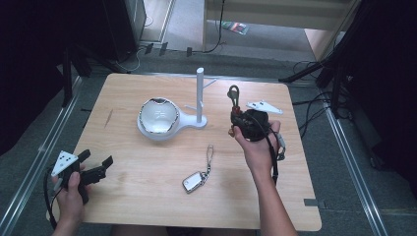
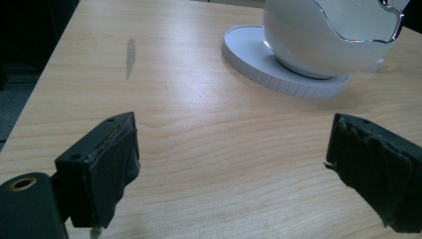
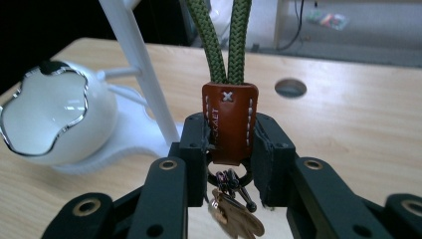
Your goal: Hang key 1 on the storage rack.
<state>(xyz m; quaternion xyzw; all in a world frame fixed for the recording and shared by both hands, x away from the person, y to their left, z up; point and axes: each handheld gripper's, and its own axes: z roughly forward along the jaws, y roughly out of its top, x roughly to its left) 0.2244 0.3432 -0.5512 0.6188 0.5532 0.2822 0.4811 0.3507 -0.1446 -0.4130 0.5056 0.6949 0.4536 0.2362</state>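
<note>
The keychain (image 3: 229, 117) is pinched by the right gripper (image 3: 230, 144) at its brown leather tab, with both jaw pads pressed against the tab's sides. The green cord loop (image 1: 233, 94) is held upright above the jaws, and the metal ring with small charms (image 3: 234, 211) is suspended below them. In the high view the right gripper (image 1: 239, 117) is seen raised above the table (image 1: 147, 196), just beside the white stand (image 1: 200, 93) and level with its side pegs. A bare strip of tabletop is left between the gripper and the table's right edge.

The left gripper (image 1: 96, 162) is held near the front left corner of the table, close to the left edge. Its jaws are spread wide, and nothing is gripped between them. Open wood is visible between the left gripper (image 2: 231, 164) and the white bowl (image 2: 338, 35) on its round base.

A car key fob (image 1: 194, 181) with a strap is lying flat near the front middle of the table, well apart from both grippers.
</note>
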